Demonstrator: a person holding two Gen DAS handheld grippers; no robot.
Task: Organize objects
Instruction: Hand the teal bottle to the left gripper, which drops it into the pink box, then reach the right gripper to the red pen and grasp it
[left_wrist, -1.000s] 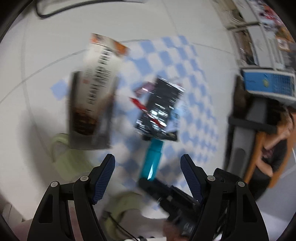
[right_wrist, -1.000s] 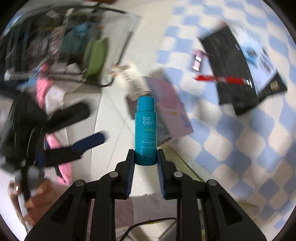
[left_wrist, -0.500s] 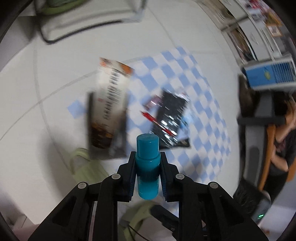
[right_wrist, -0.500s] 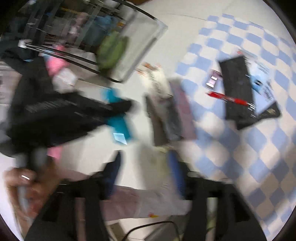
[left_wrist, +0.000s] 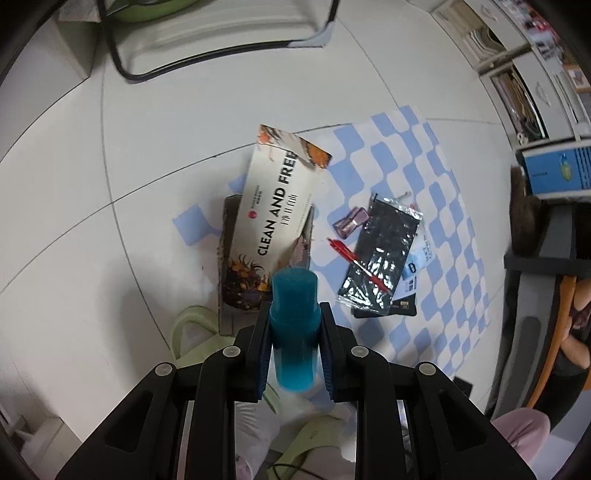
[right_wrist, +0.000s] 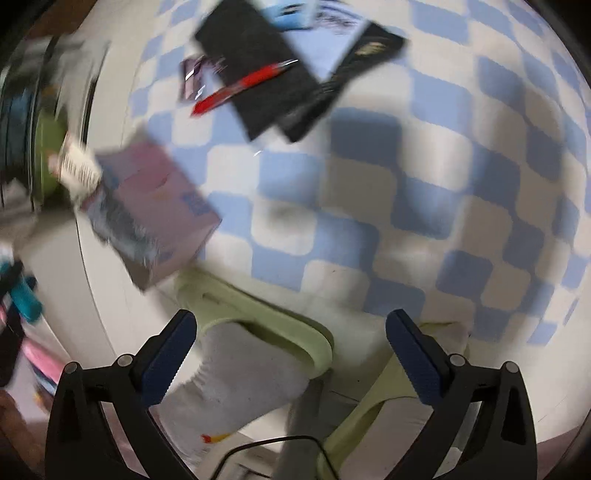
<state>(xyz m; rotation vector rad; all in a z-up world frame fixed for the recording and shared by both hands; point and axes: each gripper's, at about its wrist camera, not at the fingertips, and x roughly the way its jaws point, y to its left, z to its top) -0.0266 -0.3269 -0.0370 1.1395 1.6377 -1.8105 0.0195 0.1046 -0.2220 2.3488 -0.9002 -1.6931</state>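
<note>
Left tongs (left_wrist: 294, 341) clamp the teal bottle (left_wrist: 294, 325) (cap forward) — right tongs (right_wrist: 291, 345) just opened, empty.

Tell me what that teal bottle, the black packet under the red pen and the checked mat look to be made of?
The teal bottle: probably plastic, opaque with a soft, even sheen. The black packet: likely plastic film, glossy, with crinkled bright reflections. The checked mat: lies flat and matte; cloth or thin foam, hard to tell which.
</note>
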